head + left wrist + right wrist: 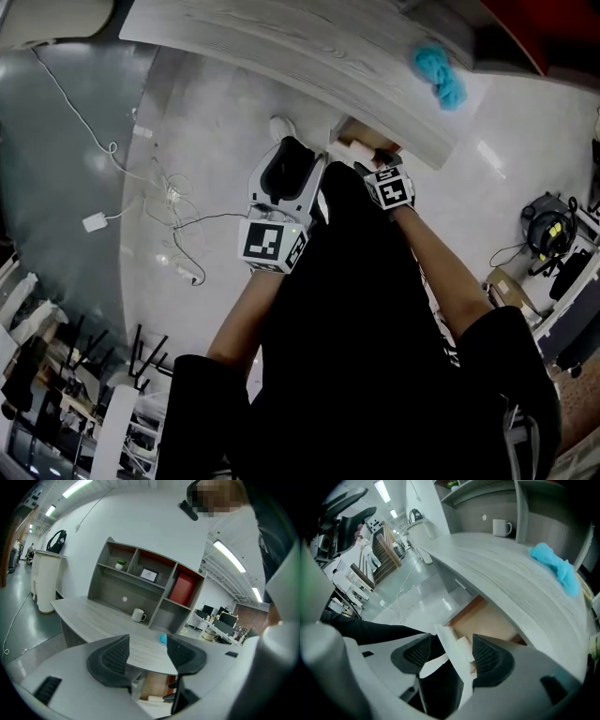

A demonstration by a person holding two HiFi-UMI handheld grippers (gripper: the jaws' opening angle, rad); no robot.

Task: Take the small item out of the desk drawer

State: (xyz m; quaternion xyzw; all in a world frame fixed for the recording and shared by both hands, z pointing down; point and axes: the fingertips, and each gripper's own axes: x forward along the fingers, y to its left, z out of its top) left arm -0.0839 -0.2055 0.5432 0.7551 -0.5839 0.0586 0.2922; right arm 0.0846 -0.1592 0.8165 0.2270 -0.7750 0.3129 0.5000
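Observation:
The desk drawer [349, 132] stands open under the grey desk top [309, 56]. Seen from the right gripper view, the drawer's white front panel [449, 645] runs between the jaws, and a small pale item [465, 648] lies just inside it against the right pad. My right gripper [451, 651] is open and straddles that panel; from the head view it [375, 161] sits at the drawer's mouth. My left gripper [289, 159] hangs open and holds nothing, left of the drawer. Its own view [147, 651] looks over the desk, with the drawer and the pale item [156, 698] low down.
A blue cloth [441, 75] lies on the desk's right end. A white mug [138, 615] stands before a grey shelf unit [140, 581] at the desk's back. Loose cables [169, 202] and a white adapter [96, 222] lie on the floor to the left.

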